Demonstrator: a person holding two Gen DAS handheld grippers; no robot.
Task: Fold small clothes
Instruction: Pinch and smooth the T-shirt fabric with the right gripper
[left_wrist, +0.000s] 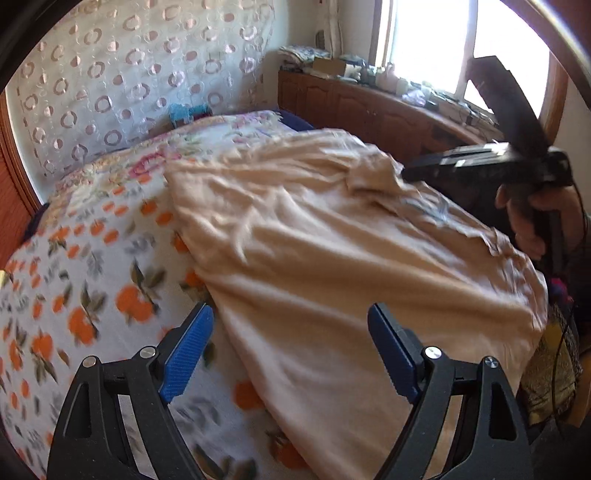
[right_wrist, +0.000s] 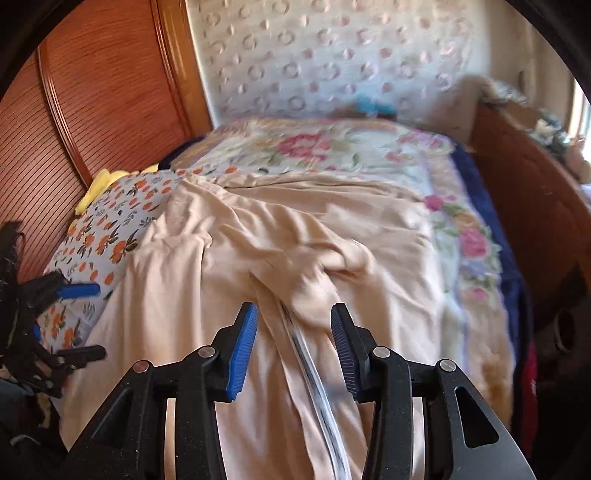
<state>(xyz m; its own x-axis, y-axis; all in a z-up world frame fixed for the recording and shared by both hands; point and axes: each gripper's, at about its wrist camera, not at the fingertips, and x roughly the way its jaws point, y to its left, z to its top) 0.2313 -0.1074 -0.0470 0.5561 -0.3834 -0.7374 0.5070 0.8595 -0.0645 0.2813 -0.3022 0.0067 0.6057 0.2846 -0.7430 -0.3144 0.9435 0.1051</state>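
The left gripper (left_wrist: 290, 349) stands wide apart with nothing between its blue pads, over the near edge of the beige garment (left_wrist: 314, 229) spread on the orange-print sheet (left_wrist: 85, 295). The right gripper (right_wrist: 293, 349) is parted too, its pads clear of the rumpled cloth between them. Only the left view shows the window (left_wrist: 436, 40), the cluttered wooden cabinet (left_wrist: 354, 107) and the hand (left_wrist: 524, 221) holding the right gripper; no writing is legible.
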